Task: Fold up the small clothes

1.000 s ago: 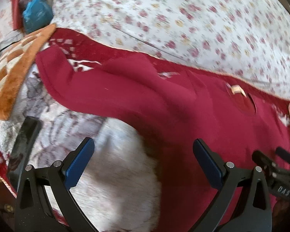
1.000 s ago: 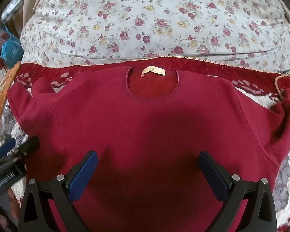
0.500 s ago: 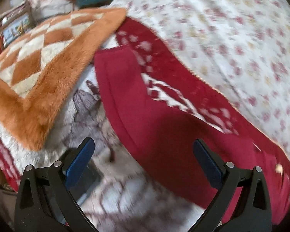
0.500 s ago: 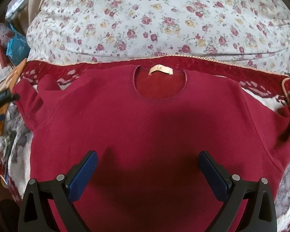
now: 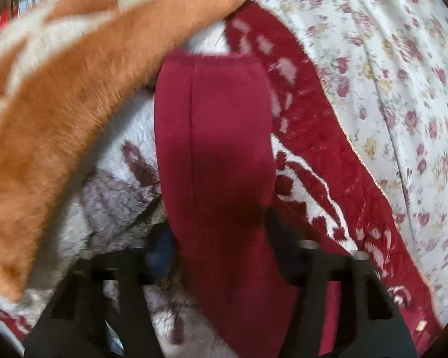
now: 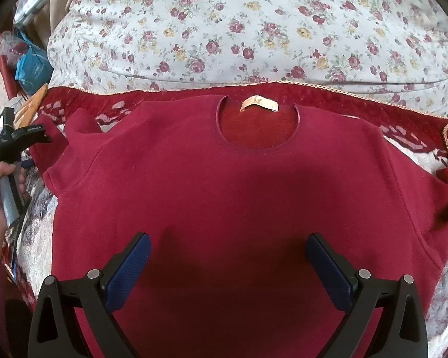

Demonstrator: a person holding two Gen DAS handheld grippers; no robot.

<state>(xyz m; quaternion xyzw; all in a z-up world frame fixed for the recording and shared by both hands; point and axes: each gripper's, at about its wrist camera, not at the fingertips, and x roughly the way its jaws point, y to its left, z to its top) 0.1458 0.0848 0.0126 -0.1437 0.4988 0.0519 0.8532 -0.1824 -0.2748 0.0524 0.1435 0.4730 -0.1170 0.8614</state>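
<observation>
Since a second ago, your left gripper (image 5: 221, 238) has swung from the sweater's body to its sleeve (image 5: 215, 137); the jaws are closing with the sleeve between them, though blur is hiding whether the pads are pinching yet. An orange cushion (image 5: 59, 104) is lying beside it.

From the right wrist, your right gripper (image 6: 228, 268) is holding still, jaws spread above the red sweater (image 6: 224, 194), which is lying flat on the blanket (image 6: 418, 161). Its neck label (image 6: 259, 103) is too small to read.

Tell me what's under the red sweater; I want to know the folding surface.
Around the red sweater a plush red-and-white blanket shows, running beneath it. Behind lies a floral quilt. What lies directly under the sweater's middle is covered.
</observation>
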